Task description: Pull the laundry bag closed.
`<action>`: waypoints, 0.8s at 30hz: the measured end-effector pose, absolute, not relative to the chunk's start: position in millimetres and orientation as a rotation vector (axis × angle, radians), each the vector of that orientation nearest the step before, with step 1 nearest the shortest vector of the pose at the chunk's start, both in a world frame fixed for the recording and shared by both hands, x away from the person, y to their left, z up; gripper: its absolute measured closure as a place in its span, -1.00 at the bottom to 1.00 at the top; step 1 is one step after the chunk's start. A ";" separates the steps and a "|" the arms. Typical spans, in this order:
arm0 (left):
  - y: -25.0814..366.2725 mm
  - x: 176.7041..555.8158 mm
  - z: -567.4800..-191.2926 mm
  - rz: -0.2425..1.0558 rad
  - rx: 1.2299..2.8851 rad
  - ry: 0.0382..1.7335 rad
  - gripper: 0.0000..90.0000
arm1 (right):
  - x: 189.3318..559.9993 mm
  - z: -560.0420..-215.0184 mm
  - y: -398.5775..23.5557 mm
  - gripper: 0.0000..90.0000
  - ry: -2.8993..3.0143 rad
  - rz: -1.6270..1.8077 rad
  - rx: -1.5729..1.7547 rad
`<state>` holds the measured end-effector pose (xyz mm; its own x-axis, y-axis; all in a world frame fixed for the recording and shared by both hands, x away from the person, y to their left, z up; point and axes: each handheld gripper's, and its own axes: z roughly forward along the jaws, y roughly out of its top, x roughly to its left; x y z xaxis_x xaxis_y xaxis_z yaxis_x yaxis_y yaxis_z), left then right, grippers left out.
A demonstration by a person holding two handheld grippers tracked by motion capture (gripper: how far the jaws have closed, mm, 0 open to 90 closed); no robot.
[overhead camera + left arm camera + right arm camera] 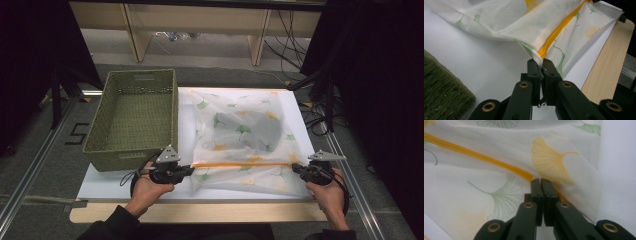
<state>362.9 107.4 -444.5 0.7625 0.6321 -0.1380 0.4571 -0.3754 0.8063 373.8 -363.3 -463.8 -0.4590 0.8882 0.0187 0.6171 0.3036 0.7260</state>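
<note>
Mesh bag (240, 135) lies flat on desk (100, 187), orange zip (240, 163) running crosswise. Left gripper (189, 170) clamps one zip end, right gripper (296, 168) the other.

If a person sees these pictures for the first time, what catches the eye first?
Probably the white mesh bag printed with green and yellow leaves, spread on the white board with something dark inside. The left gripper and the right gripper pinch the two ends of its orange zipper. Left of it stands a green woven basket.
</note>
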 end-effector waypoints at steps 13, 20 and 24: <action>107.4 363.0 -444.5 0.238 2.038 0.816 0.91 | 371.1 -467.3 -373.4 1.00 2.154 0.968 1.421; 107.3 362.8 -444.5 0.239 2.040 0.810 0.91 | 370.8 -467.4 -387.2 1.00 2.163 0.942 1.427; 106.6 362.7 -444.9 0.231 2.038 0.813 0.91 | 370.8 -469.8 -391.3 1.00 2.153 0.932 1.407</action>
